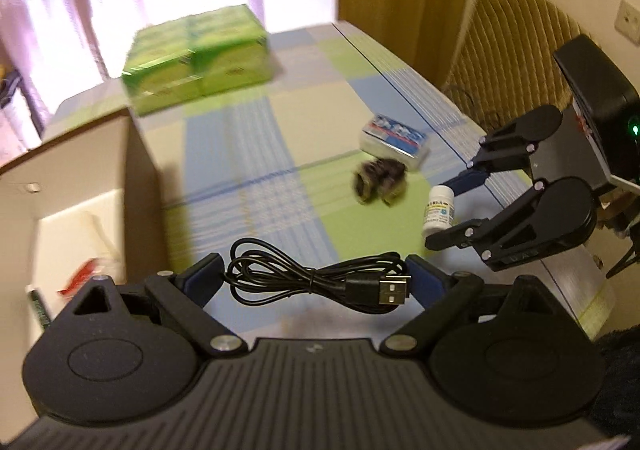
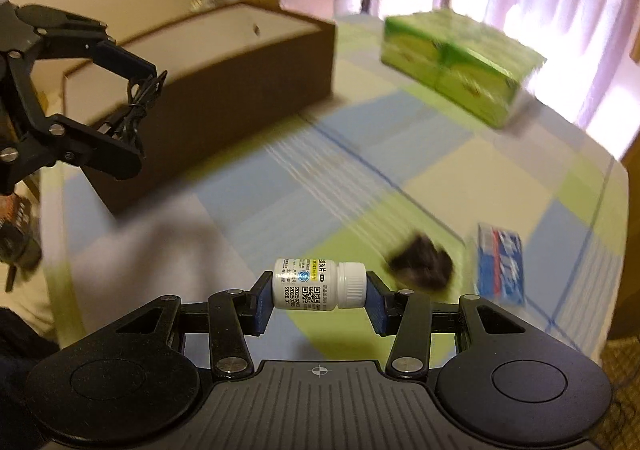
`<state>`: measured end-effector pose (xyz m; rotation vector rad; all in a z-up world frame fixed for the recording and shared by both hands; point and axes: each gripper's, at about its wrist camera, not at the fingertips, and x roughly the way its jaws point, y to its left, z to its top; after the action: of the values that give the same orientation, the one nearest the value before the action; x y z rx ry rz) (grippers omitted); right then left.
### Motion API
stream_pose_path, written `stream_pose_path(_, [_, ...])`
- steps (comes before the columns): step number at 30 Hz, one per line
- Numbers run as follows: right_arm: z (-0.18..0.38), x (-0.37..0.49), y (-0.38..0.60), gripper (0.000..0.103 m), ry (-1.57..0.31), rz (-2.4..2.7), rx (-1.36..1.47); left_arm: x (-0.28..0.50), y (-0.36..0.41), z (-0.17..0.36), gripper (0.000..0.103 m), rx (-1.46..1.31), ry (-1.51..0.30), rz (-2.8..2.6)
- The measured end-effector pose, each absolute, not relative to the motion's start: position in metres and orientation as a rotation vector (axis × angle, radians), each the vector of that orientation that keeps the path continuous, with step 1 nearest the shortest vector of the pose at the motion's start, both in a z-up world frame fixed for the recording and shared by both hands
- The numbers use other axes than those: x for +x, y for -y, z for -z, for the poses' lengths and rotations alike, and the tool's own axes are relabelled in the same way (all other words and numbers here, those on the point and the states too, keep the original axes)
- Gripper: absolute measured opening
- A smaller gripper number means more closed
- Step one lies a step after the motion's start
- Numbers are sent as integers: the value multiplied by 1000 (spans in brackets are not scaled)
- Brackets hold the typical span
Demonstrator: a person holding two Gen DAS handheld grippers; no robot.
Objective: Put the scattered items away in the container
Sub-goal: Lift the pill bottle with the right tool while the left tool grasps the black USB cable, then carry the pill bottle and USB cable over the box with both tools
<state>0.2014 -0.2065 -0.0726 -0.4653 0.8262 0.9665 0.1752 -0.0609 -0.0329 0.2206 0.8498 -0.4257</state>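
Honestly the cardboard box (image 2: 224, 62) rim is the hazard here: left gripper (image 1: 316, 282), just right of the box, pinches a loose black USB cable (image 1: 320, 282) whose loops could snag it. Further right, right gripper (image 2: 318, 288) clamps the white pill bottle (image 2: 318, 285) end-to-end, so it might squirt out.

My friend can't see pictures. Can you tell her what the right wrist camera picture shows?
The right gripper holds a small white pill bottle sideways between its blue pads, above a checked tablecloth. On the cloth lie a dark fuzzy thing, a blue and white packet and a green box. At left, the left gripper carries a black cable near an open cardboard box.
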Motion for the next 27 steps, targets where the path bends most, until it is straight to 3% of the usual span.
stream_pose_path(15, [21, 176, 69, 49, -677, -1175, -379, 156, -78, -6, 94, 161, -783, 219])
stream_pose_path(27, [40, 201, -18, 49, -684, -1174, -463, 190, -155, -4, 94, 216, -788, 248])
